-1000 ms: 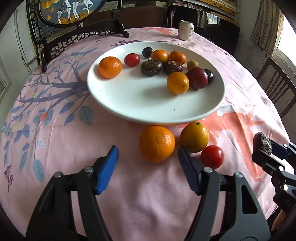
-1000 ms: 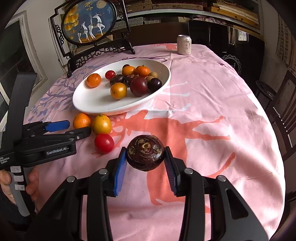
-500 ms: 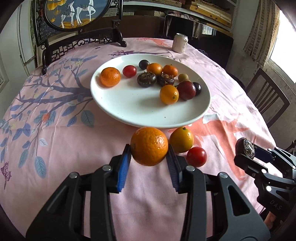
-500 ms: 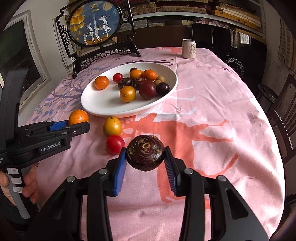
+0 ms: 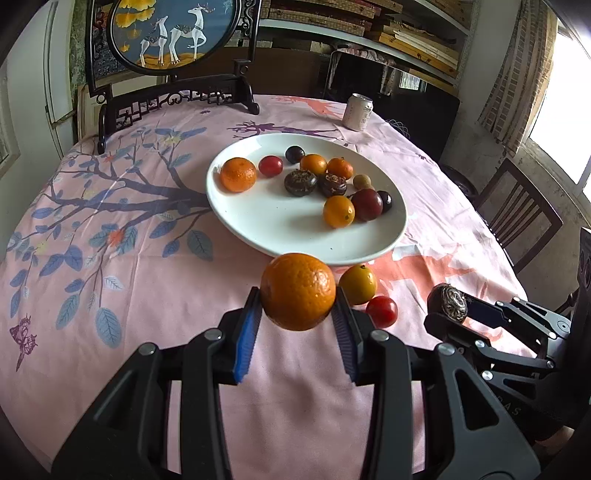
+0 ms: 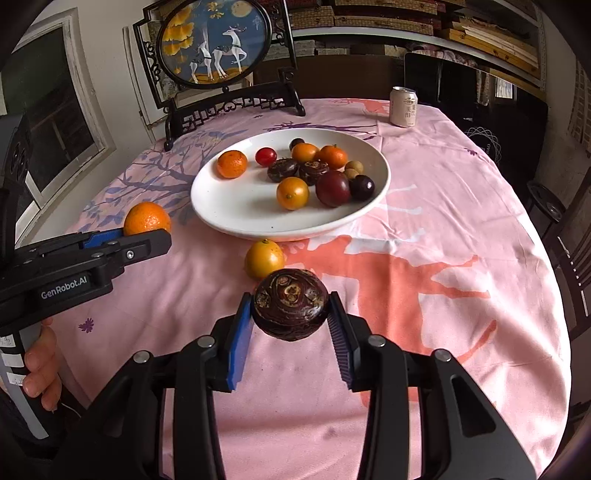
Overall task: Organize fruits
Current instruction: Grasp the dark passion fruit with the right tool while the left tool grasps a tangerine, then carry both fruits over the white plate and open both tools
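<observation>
Pink floral tablecloth across the whole frame, white plate in upper centre, now farther up and smaller than a second ago; more of the deer screen visible at upper left than before

Against the frame one second back: left gripper then spread wide around the orange on the cloth, now clamped on it, blue pads touching both sides, fruit lifted clear of the cloth at lower centre and overlapping the plate's near rim; in the right wrist view, same orange at left middle, left of the plate, higher in frame than earlier

Right gripper squeezed on a dark brown ridged fruit, grip unchanged across all three moments, held above the cloth at lower centre; same gripper at lower right of the left wrist view

Yellow-orange citrus and cherry tomato on the cloth just right of the held orange, below the plate rim, touching or nearly so, in the same spots on the cloth as before; tomato hidden behind the dark fruit in the right wrist view

Drink can upright beyond the plate, upper right

On the plate: mandarins, cherry tomato, dark plums, two brown ridged fruits, small tan fruit, clustered toward the far and right side
</observation>
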`<state>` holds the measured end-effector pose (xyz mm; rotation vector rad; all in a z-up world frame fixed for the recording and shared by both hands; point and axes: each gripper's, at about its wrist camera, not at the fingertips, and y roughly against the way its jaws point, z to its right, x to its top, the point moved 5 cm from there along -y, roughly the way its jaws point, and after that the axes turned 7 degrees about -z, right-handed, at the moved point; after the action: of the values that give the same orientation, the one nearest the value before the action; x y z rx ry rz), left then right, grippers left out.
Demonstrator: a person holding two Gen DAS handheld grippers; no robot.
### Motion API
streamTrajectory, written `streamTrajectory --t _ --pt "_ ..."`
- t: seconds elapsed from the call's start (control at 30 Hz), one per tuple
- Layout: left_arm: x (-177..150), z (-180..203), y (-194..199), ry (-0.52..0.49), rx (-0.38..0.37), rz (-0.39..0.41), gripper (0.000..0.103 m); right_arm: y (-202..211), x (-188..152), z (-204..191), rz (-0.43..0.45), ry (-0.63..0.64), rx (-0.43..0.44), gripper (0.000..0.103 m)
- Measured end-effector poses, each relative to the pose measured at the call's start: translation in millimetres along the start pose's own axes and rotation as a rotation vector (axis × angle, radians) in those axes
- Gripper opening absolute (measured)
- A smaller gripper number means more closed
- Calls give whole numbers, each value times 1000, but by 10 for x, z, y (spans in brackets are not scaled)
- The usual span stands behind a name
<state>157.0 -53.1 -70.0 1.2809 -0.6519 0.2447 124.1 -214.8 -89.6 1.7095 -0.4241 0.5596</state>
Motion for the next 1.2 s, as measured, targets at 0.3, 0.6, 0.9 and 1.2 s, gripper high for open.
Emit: streamTrajectory --t 0.3,0.6,0.9,1.2 --pt "627 -226 -230 18 52 -28 39 -166 635 -266 25 132 28 40" --pt "1104 -369 -859 49 73 -127 39 -813 1313 -85 -10 134 -42 40" --pt "1283 -379 -1026 54 63 -135 45 -1101 1429 -44 -67 152 -51 44" --pt "1216 -408 -387 72 54 3 74 -477 1283 10 31 148 -106 60"
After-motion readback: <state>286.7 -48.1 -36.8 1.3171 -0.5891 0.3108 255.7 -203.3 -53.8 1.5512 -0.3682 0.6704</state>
